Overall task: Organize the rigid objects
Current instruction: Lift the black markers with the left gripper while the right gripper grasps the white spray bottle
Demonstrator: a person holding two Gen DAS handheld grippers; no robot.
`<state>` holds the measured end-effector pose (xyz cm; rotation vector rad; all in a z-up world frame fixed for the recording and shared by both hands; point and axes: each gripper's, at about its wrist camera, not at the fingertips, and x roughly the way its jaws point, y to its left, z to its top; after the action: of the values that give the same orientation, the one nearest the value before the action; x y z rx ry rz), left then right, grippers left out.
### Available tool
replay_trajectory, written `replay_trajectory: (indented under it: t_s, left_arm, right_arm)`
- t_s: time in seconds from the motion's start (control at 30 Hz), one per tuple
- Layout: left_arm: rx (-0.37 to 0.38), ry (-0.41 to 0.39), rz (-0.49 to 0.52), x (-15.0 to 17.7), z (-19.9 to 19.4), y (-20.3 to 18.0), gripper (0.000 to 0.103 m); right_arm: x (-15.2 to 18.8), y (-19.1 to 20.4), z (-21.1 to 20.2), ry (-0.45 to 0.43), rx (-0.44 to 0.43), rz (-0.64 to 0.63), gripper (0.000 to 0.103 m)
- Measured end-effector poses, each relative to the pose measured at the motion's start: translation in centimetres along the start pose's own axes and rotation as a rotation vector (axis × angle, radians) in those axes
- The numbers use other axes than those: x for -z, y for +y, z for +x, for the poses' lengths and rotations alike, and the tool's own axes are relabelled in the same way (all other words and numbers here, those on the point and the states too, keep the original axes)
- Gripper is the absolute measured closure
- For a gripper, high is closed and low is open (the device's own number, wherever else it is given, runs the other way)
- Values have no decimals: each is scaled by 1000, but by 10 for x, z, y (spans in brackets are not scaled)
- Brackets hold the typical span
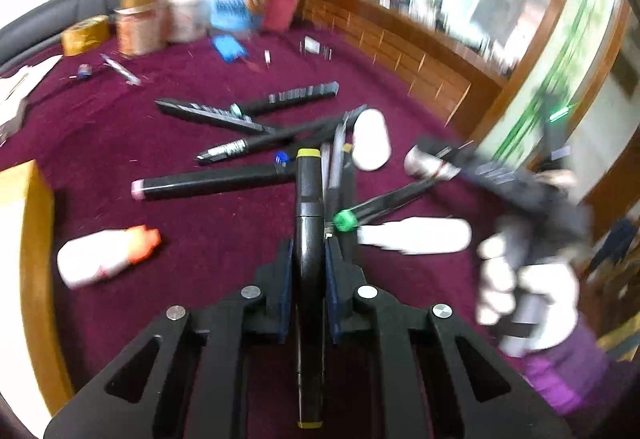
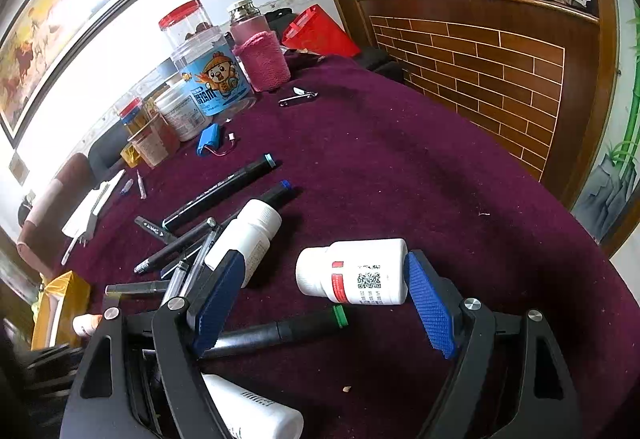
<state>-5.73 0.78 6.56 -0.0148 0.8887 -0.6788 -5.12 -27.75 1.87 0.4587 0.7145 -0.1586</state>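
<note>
My left gripper (image 1: pixel 308 251) is shut on a black marker with yellow caps (image 1: pixel 308 191), which runs lengthwise between the blue pads above the maroon tablecloth (image 1: pixel 200 279). Below it lie several black markers (image 1: pixel 208 185), a green-capped marker (image 1: pixel 384 203) and white bottles (image 1: pixel 370 139). My right gripper (image 2: pixel 324 267) stands open. A white bottle with a red label (image 2: pixel 352 271) lies on its side between the fingers, its base close to the right pad (image 2: pixel 430 303). The green-capped marker (image 2: pixel 280 331) lies just in front. Another white bottle (image 2: pixel 244 243) rests behind the left finger.
Jars (image 2: pixel 212 79), a pink-sleeved flask (image 2: pixel 260 51), a blue battery pack (image 2: pixel 210 145) and a nail clipper (image 2: pixel 298 97) stand at the table's back. A yellow box (image 1: pixel 28 239) sits left. A white-gloved hand (image 1: pixel 520 279) is at right. A brick-patterned counter (image 2: pixel 480 79) lies beyond the table edge.
</note>
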Motion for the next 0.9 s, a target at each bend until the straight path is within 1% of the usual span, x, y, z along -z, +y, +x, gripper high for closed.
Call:
replay_trajectory:
  t_s: [0.17,0.2,0.3,0.37,0.4,0.43,0.47,0.53,0.57,0.63,0.67,0.73,0.77,0.8,0.83,0.9]
  left_arm:
    - [128,-189,-135,18,-80,16,91]
    - [138,-217,-151,21,-91,20,91]
    - [137,-284,-166,30,-122,27,91]
    - [132,-321,-168,38,-140,34,91]
    - [133,-334,-172,42,-146,37,91]
    - [140,-344,-178,46,-152,40,91]
    - [138,-356,-185,48,-155,42,91]
    - [127,-378,-187,53,-161,46,91]
    - [120,-386,-187,55,-164,47,91]
    - [119,-397,-193,62,-172,50,91]
    - [116,-399,-193,65,-173,51,91]
    - [96,-399,-195,70,-175,56,91]
    - [87,-392,-202,72,-174,59,91]
    - [87,-380,-208,74,-174,62,91]
    - [89,-363,-209,76,-172,64,91]
    - [85,-325,-190,81,-167,62,91]
  right_arm:
    - [-1,-1,3,16,3,3,26]
    - [-1,-2,4,23,1,9,26]
    - [-2,-7,9,50,-7,40,26]
    - [-4,-12,12,87,-9,57,26]
    - [-5,-11,9,105,17,42,26]
    - [-5,-7,3,104,42,18,26]
    - [-4,-2,-10,78,42,-11,26]
    - [-2,15,-33,42,30,-94,26]
    - [-1,22,-37,47,31,-138,26]
    - [5,44,-36,101,10,-278,26]
    - [12,56,-34,133,6,-378,26]
    - [30,75,-29,150,47,-568,27]
    - [41,84,-26,145,75,-661,33]
    - [50,91,-23,148,89,-731,43]
    - [59,95,-20,160,94,-775,48]
    - [68,104,-9,205,102,-842,62]
